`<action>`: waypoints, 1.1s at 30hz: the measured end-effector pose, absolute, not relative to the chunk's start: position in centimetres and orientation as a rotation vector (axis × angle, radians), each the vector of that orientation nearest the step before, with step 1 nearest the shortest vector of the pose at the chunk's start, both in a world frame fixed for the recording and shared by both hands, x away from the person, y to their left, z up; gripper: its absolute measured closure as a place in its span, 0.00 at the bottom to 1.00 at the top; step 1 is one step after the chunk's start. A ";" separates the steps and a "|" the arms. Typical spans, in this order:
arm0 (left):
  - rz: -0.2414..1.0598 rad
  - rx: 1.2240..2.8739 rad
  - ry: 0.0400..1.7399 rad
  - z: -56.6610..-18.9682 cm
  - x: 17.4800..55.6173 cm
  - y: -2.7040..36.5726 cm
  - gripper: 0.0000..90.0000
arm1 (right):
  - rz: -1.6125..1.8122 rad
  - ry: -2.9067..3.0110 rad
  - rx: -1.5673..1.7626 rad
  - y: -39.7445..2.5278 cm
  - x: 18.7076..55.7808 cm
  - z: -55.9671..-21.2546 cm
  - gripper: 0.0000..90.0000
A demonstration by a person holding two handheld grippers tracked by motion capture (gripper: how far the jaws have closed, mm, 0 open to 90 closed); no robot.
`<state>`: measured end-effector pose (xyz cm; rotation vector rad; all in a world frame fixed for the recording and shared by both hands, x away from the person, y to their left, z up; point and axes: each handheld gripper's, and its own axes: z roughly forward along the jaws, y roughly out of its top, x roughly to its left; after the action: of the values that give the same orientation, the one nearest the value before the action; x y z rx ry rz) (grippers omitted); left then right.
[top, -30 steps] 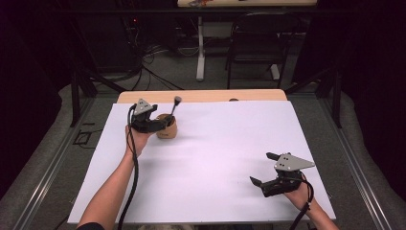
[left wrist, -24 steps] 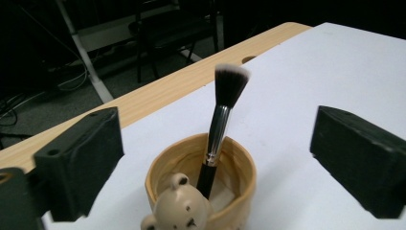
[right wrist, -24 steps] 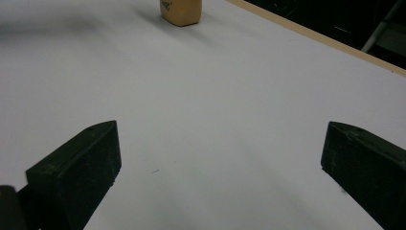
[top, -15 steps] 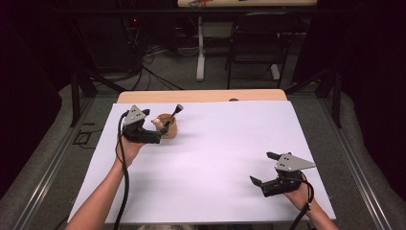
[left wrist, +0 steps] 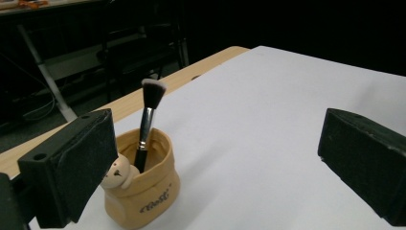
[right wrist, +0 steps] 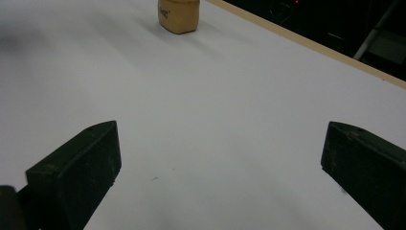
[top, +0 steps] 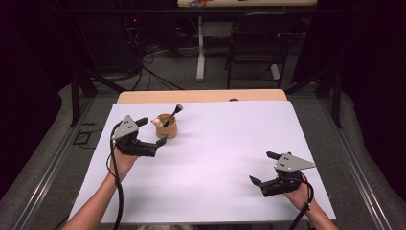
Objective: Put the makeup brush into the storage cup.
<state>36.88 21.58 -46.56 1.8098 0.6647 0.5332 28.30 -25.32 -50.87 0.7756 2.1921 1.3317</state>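
The tan holder (top: 167,126) with its makeup brush (top: 173,114) stands near the far-left corner of the worktop (top: 230,143), just in front of the left hand-held gripper (top: 152,132). That hand-held gripper is released, its jaws spread wide, with one jaw just beside the holder's left side and the other jaw by its near side; from above I cannot tell whether either jaw touches it. The left gripper view brings the holder (left wrist: 143,191) up close: a soft, pouch-like cup with small dark lettering low on its front, a little round wooden head with a dotted face (left wrist: 117,173) resting at its rim, and the brush (left wrist: 146,127) standing handle-down inside, leaning slightly, its pale-tipped bristles up. In this view the holder sits by the left jaw, partly behind it, while the other jaw is well apart over bare white surface.

The right hand-held gripper (top: 266,167) rests near the near-right corner of the worktop, also released and holding nothing. Its own view looks across the white surface between its wide-set jaws to the holder (right wrist: 178,14) far off near the top edge, where the lettering appears again but the brush is cut off. The high view also takes in the wooden strip along the far edge (top: 201,96) and a dark chair (top: 253,43) on the floor beyond.
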 end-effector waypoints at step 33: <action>0.408 1.768 0.597 -49.4 29.0 23.3 0.00 | 1.369 2.146 0.760 -25.6 27.8 -50.5 0.00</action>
<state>29.04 23.32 -49.39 1.7676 0.5966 0.4080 27.83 -25.57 -50.52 0.7596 2.1463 1.3694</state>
